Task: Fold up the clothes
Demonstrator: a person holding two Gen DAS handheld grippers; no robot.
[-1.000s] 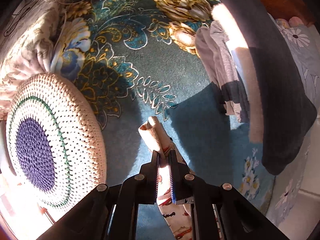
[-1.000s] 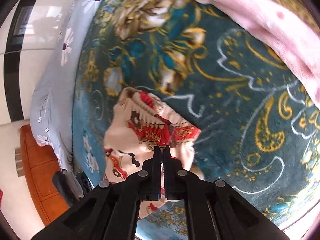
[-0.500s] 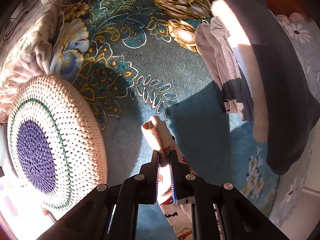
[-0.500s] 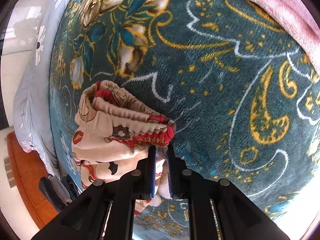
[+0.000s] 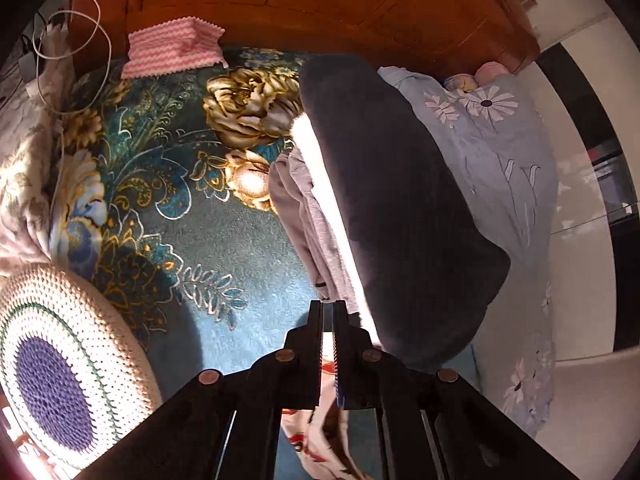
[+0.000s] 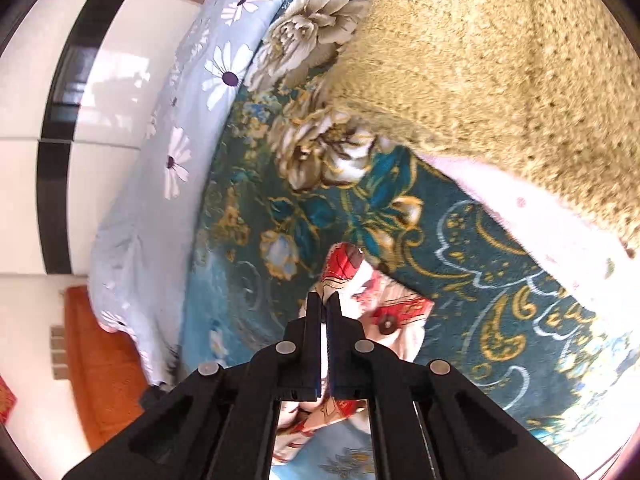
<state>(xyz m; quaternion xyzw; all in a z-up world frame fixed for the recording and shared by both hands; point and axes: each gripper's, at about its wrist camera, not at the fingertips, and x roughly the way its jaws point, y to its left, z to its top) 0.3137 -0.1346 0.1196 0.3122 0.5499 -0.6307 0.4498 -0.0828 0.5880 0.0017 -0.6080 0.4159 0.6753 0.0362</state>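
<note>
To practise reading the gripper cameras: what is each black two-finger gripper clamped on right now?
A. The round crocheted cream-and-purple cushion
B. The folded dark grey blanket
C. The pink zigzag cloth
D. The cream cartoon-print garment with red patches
D: the cream cartoon-print garment sits pinched in the right gripper and hangs below the left gripper.

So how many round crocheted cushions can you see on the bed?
1: the crocheted cushion, white with a purple centre, at the left wrist view's lower left. Others may be hidden.
</note>
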